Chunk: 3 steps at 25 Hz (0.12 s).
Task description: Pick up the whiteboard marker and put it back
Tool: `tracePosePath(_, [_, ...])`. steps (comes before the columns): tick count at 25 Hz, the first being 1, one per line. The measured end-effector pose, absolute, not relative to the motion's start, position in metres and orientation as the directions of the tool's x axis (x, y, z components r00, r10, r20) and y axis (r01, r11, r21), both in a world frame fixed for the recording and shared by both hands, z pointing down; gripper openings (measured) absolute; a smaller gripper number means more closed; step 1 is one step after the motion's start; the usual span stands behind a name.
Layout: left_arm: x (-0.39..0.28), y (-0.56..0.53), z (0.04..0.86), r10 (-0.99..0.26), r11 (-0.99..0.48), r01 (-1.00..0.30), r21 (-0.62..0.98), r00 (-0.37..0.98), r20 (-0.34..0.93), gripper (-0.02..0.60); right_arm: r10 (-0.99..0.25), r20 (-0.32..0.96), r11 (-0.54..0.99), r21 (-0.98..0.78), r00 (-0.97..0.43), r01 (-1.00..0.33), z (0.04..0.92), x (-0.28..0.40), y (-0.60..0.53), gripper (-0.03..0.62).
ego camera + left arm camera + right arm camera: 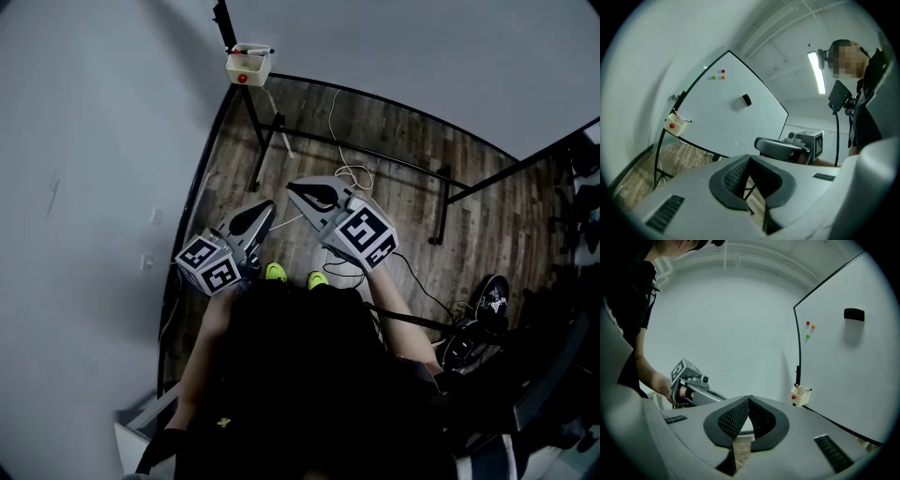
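Thin whiteboard marker (258,49) across top of small cream box (248,69)

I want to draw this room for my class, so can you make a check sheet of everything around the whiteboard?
Surface: no table; a wooden floor under a whiteboard on a black stand.
Job's things: what looks like a marker lies in a cream box at the board's bottom corner, untouched.
Clutter: a black eraser and three small magnets on the board; what looks like a dark shoe on the floor.
Grippers: left tool and right tool are both shut and empty, away from the board.
Cables: a white cable looped on the floor; a black cable trailing at the right.
Surroundings: a plain pale wall; a strip light overhead.
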<state>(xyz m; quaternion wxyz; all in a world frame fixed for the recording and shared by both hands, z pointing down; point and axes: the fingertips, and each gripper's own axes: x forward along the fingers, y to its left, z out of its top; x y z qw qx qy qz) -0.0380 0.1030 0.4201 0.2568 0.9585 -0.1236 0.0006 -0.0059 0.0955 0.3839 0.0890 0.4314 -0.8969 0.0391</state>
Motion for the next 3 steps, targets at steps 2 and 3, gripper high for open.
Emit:
tracePosePath(2, [-0.0353,0.1021,0.4231,-0.237,-0.840,-0.239,0.488,0.969,0.067,0.014,-0.764,0.194,0.628,-0.001,-0.616,-0.778,0.3865,-0.0031,0.0950,0.017])
tracePosePath(3, [-0.0340,0.1020,0.4249,-0.236,-0.841,-0.239,0.485,0.969,0.068,0.012,-0.762,0.194,0.629,-0.005,-0.618,-0.777,0.3878,-0.0018,0.0949,0.017])
